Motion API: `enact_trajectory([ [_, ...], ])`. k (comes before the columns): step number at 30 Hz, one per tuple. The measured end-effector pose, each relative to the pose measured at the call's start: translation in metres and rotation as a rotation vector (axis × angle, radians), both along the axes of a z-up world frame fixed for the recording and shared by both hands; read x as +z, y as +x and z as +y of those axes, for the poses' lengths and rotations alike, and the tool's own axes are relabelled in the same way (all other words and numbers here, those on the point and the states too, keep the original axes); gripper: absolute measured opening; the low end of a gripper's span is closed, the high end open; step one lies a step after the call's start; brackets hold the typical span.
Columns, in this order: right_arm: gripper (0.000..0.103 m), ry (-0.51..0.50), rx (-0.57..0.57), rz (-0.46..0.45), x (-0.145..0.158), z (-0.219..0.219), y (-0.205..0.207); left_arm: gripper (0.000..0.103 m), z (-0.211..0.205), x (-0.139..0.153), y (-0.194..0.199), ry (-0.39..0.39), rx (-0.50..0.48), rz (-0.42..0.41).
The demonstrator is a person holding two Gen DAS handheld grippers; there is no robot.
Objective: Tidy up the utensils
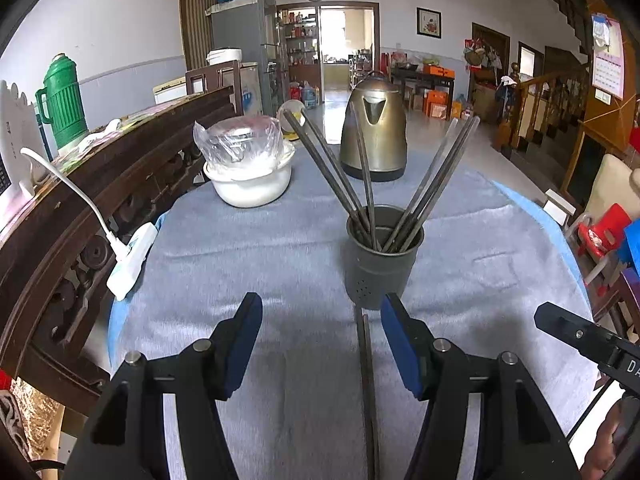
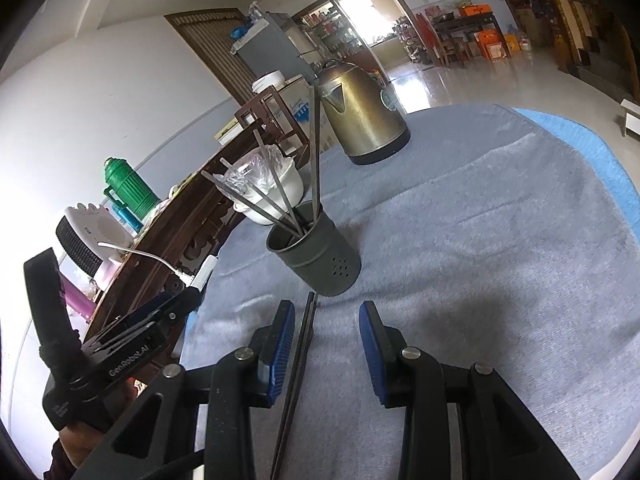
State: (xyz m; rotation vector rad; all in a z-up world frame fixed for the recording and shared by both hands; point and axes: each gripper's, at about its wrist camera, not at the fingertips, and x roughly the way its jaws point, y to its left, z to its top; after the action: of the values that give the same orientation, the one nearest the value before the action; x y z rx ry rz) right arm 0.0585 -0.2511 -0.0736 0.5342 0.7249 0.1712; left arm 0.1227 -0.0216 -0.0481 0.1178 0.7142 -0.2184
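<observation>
left gripper [image 1: 320, 312]: jaws apart, gripping nothing
chopsticks [image 1: 367, 380]: flat on the grey-clothed table [image 1: 240, 264], in front of the holder [image 1: 382, 258]
right gripper [image 2: 327, 320]: jaws apart around the chopsticks, not pressing them

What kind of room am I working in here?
Likely a home dining or living area: a cloth-covered table with a kettle, a fridge by the wall, and a wooden staircase.
</observation>
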Motion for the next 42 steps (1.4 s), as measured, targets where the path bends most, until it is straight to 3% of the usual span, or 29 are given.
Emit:
enact_trajectory([
  [22, 0.037, -0.001, 0.032, 0.048, -0.027, 0.014, 0.005, 0.062, 0.027, -0.054, 0.005, -0.005, 0.042, 0.190],
  [42, 0.037, 0.012, 0.053, 0.108, -0.057, 0.023, 0.006, 0.062, 0.015, -0.111, 0.000, 0.021, -0.024, 0.356],
])
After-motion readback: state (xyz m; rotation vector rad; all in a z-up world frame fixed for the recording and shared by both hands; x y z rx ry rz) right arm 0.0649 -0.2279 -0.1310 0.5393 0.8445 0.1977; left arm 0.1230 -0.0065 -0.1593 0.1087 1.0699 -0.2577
